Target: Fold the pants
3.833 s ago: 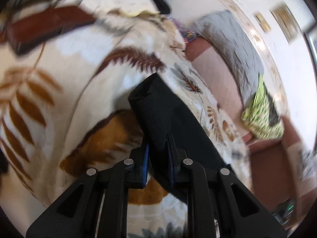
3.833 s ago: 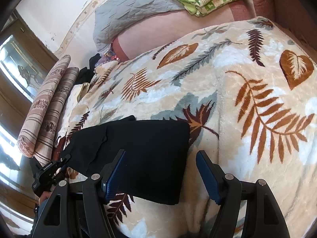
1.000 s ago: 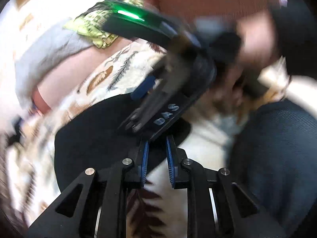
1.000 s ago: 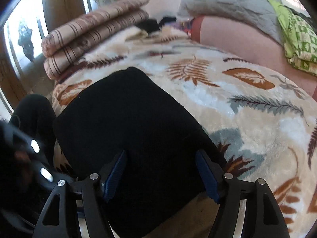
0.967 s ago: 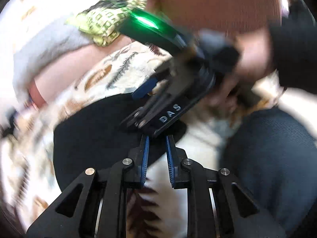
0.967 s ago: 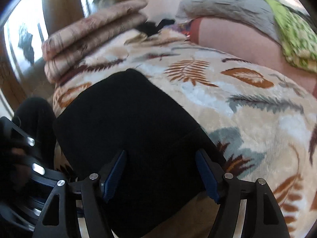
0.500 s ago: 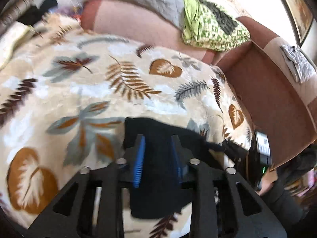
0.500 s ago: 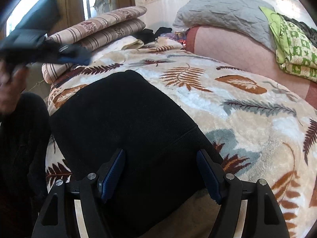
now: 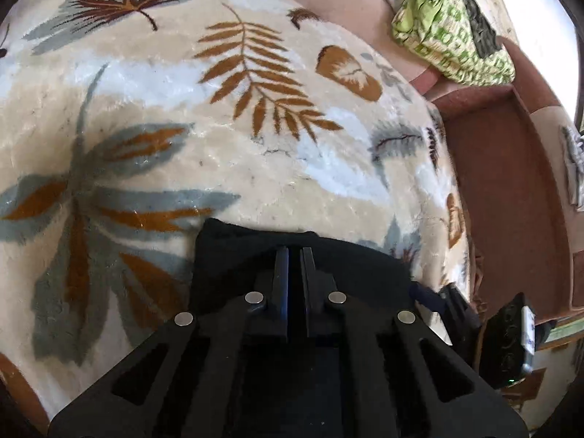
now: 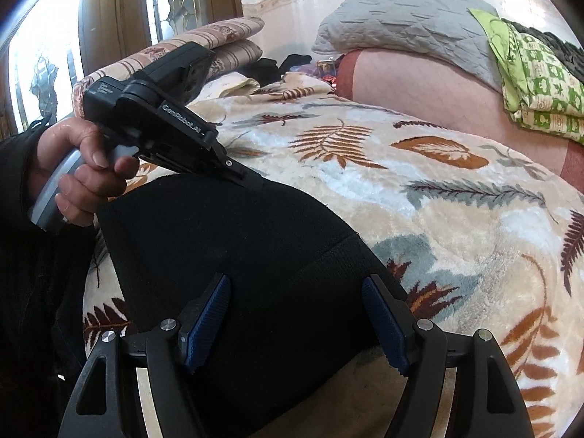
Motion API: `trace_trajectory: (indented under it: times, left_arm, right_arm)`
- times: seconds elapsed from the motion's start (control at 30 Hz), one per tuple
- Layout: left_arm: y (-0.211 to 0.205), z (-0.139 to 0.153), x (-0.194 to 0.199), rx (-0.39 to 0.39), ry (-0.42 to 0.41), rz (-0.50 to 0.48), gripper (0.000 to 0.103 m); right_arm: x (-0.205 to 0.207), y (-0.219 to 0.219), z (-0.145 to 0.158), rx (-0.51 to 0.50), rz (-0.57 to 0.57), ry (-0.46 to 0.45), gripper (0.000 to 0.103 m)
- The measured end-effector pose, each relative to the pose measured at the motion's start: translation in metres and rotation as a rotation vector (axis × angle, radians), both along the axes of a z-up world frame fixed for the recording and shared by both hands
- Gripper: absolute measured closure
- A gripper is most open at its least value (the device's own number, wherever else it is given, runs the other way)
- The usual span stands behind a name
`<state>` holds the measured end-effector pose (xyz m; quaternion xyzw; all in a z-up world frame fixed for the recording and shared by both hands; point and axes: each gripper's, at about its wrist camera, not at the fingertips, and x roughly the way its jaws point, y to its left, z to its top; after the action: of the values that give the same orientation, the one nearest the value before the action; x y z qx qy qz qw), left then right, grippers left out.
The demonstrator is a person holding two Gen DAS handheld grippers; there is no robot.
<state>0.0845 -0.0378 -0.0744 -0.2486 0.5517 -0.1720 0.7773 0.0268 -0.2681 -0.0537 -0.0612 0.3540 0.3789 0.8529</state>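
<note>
Folded black pants on a leaf-print bed, the left hand-held gripper closing at their far edge, the right one spread wide over the near end.

Left wrist view: half a second ago the blue pads stood apart over the cloth; now the left hand-held gripper (image 9: 293, 252) has its jaws nearly together and closing, tips low on the pants (image 9: 226, 255), a soft matte black rectangle; whether cloth is pinched between them I cannot tell. The plush cream blanket (image 9: 175, 116) with rust and grey fronds fills this view, and only here the brown sofa arm (image 9: 507, 189) shows.

Right wrist view: the right hand-held gripper (image 10: 295, 319) stands as before, ribbed blue pads wide apart above the ribbed waistband. Only this view shows the person's hand (image 10: 78, 179) gripping the left tool's handle, and striped cushions (image 10: 219, 42) behind.
</note>
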Motion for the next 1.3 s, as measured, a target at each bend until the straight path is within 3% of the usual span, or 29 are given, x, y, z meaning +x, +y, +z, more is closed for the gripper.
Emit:
trace_trajectory:
  times: [0.1, 0.17, 0.2, 0.23, 0.3, 0.37, 0.47, 0.5, 0.6, 0.73, 0.9, 0.93, 1.0, 1.03, 1.23, 1.3]
  left_arm:
    - [0.018, 0.025, -0.013, -0.088, -0.092, 0.046, 0.094]
    - [0.023, 0.054, -0.044, -0.073, -0.206, 0.044, 0.084]
    - [0.021, 0.062, -0.06, -0.061, -0.231, 0.03, 0.073]
    - [0.017, 0.066, -0.071, -0.039, -0.246, 0.018, 0.069]
    - [0.005, 0.07, -0.099, 0.04, -0.275, -0.025, 0.069]
    - [-0.014, 0.064, -0.116, 0.176, -0.286, -0.081, 0.069]
    - [-0.034, 0.023, -0.112, 0.341, -0.186, -0.121, 0.069]
    - [-0.036, 0.02, -0.112, 0.363, -0.2, -0.11, 0.069]
    - [-0.029, 0.016, -0.105, 0.312, -0.16, -0.088, 0.067]
    - [-0.027, 0.018, -0.106, 0.293, -0.169, -0.094, 0.066]
    - [-0.023, 0.063, -0.106, 0.242, -0.31, -0.034, 0.065]
    - [-0.023, 0.06, -0.097, 0.255, -0.285, -0.016, 0.063]
    - [-0.022, 0.027, -0.079, 0.261, -0.14, -0.026, 0.062]
    - [-0.021, 0.014, -0.075, 0.257, -0.123, -0.025, 0.061]
    - [-0.023, 0.019, -0.079, 0.248, -0.163, -0.014, 0.055]
    - [-0.024, 0.019, -0.078, 0.253, -0.169, -0.016, 0.055]
  right_arm:
    - [-0.002, 0.001, 0.001, -0.01, -0.004, -0.013, 0.031]
    - [-0.004, 0.002, 0.001, -0.019, -0.007, -0.024, 0.031]
    - [-0.004, 0.002, 0.001, -0.019, -0.007, -0.025, 0.03]
    - [-0.004, 0.002, 0.001, -0.019, -0.007, -0.024, 0.03]
    - [-0.003, 0.001, 0.001, -0.013, -0.006, -0.018, 0.03]
    - [-0.003, 0.001, 0.001, -0.013, -0.005, -0.018, 0.03]
    - [-0.004, 0.002, 0.001, -0.017, -0.003, -0.022, 0.03]
    - [-0.004, 0.002, 0.001, -0.022, -0.003, -0.024, 0.03]
    - [-0.004, 0.003, 0.001, -0.028, -0.009, -0.031, 0.03]
    - [-0.004, 0.004, 0.001, -0.032, -0.009, -0.032, 0.03]
    - [-0.008, 0.004, 0.007, -0.045, -0.029, -0.031, 0.028]
    - [-0.009, 0.003, 0.008, -0.045, -0.031, -0.03, 0.028]
    - [-0.011, 0.001, 0.012, -0.046, -0.031, -0.024, 0.03]
    - [-0.012, -0.001, 0.015, -0.043, -0.032, -0.018, 0.032]
    - [-0.04, -0.016, 0.059, 0.02, 0.05, -0.068, 0.036]
    - [-0.044, -0.011, 0.053, -0.032, 0.063, -0.052, 0.036]
